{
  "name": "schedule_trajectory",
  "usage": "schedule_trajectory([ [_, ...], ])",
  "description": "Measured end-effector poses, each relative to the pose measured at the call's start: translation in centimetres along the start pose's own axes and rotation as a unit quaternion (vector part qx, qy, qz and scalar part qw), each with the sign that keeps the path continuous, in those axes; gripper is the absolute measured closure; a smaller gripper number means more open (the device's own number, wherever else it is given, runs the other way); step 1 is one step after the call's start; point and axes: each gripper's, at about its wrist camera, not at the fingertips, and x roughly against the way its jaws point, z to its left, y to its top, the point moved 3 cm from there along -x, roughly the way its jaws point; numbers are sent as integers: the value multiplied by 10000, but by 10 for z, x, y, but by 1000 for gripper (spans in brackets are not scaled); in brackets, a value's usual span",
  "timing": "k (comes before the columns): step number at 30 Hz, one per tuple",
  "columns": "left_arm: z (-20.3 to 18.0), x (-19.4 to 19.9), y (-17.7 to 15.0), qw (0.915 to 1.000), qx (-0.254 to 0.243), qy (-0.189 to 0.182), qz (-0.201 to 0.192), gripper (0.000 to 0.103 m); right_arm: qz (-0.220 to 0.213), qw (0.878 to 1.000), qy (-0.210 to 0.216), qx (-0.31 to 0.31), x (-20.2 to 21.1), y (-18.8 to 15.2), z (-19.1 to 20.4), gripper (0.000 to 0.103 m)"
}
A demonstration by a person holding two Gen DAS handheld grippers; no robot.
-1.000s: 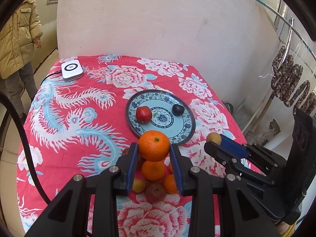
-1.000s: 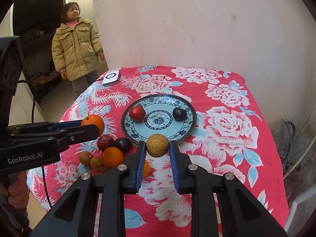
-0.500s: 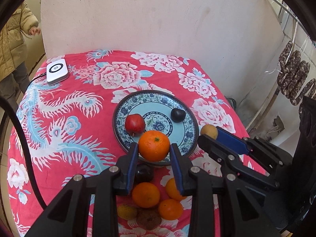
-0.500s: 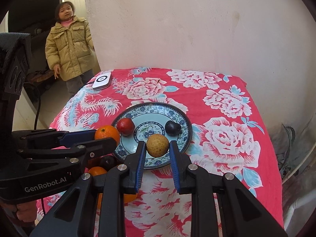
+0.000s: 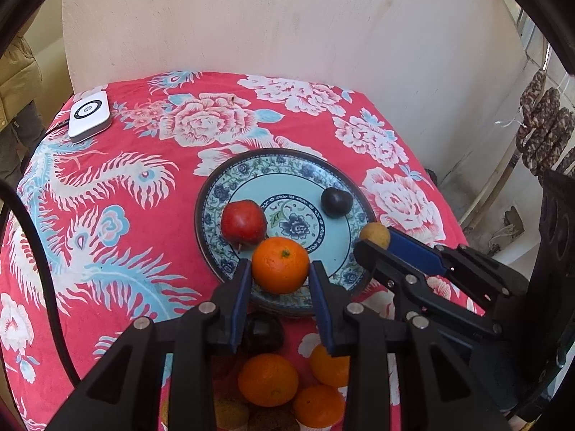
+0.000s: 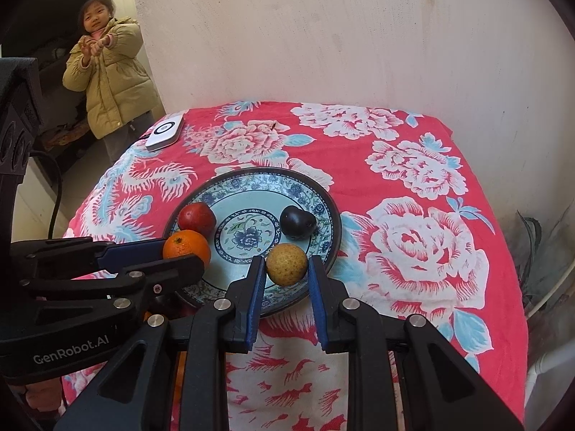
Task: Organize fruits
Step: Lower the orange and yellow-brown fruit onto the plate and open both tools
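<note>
A blue patterned plate [image 5: 251,183] [image 6: 251,186] sits mid-table with a red apple [image 5: 243,222] [image 6: 197,218] and a dark plum [image 5: 336,202] [image 6: 297,222] on it. My left gripper [image 5: 280,273] is shut on an orange [image 5: 280,265] [image 6: 186,248] over the plate's near left rim. My right gripper [image 6: 286,269] is shut on a yellow-brown round fruit [image 6: 286,263] [image 5: 375,235] over the plate's near right part. Several oranges [image 5: 268,379] and darker fruits [image 5: 262,330] lie on the cloth under the left gripper.
The table has a red floral cloth [image 6: 413,215]. A white flat device [image 5: 89,115] [image 6: 164,132] with a cable lies at the far left corner. A child in a yellow coat [image 6: 107,75] stands beyond it. A pale wall [image 6: 323,36] backs the table. Dark sausages [image 5: 542,125] hang right.
Both grippers have moved forward with their fruits, from the near table side to over the plate's near rim. The loose fruit pile now lies behind the left fingertips.
</note>
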Motion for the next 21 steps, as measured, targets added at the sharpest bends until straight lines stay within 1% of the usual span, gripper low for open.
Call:
schedule_trajectory([
  [7, -1, -5, 0, 10000, -17, 44, 17, 69, -6, 9999, -73, 78, -4, -1, 1, 78],
  [21, 0, -13, 0, 10000, 11, -6, 43, 69, -31, 9997, -186, 135, -6, 1, -2, 78],
])
